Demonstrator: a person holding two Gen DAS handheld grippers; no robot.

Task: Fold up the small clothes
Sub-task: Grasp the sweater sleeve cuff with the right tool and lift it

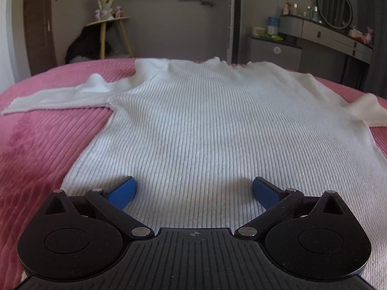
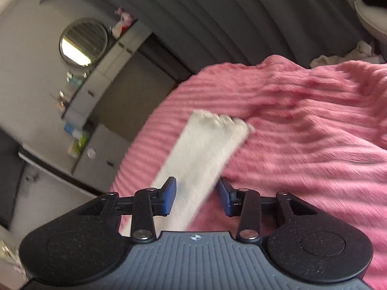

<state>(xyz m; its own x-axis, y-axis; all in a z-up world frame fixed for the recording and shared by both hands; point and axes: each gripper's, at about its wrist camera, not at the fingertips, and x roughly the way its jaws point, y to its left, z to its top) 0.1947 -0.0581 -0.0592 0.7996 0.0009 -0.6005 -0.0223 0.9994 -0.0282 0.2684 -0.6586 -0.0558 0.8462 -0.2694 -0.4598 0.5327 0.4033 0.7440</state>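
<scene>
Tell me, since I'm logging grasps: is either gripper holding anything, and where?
Nothing is held. Left gripper is open over the sweater; right gripper straddles its sleeve, open.

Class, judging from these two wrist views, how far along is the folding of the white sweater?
Done: the white ribbed sweater lies spread flat on the pink bedspread, with no fold yet.
In hand: the right gripper is open astride one sleeve; whether it touches is blurred. The left gripper is open over the hem.
Left: every fold, both sleeves and the body.
</scene>
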